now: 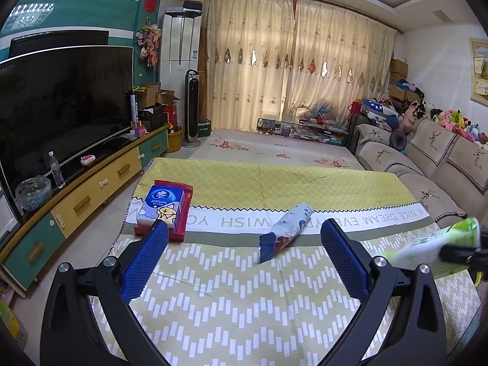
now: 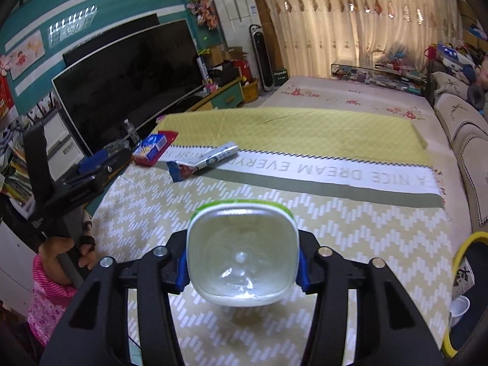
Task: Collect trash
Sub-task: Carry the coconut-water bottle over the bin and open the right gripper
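My right gripper [image 2: 242, 270] is shut on an empty green-and-white plastic cup [image 2: 242, 256], its open mouth facing the camera, held above the patterned cloth. The cup also shows at the right edge of the left wrist view [image 1: 439, 244]. My left gripper [image 1: 244, 235] is open and empty above the cloth. A crumpled blue-and-white wrapper [image 1: 286, 228] lies on the cloth just beyond and between its fingers; it also shows in the right wrist view [image 2: 202, 161]. A blue tissue pack [image 1: 163, 204] rests on a red packet [image 1: 183, 210] at the far left, also seen from the right wrist [image 2: 152, 148].
The green-yellow cloth [image 1: 244, 305] covers a low table. A TV cabinet [image 1: 91, 189] with a TV and water bottle [image 1: 57, 169] runs along the left. A sofa [image 1: 442, 164] stands at the right. A yellow-rimmed bin [image 2: 469, 289] sits at the right edge.
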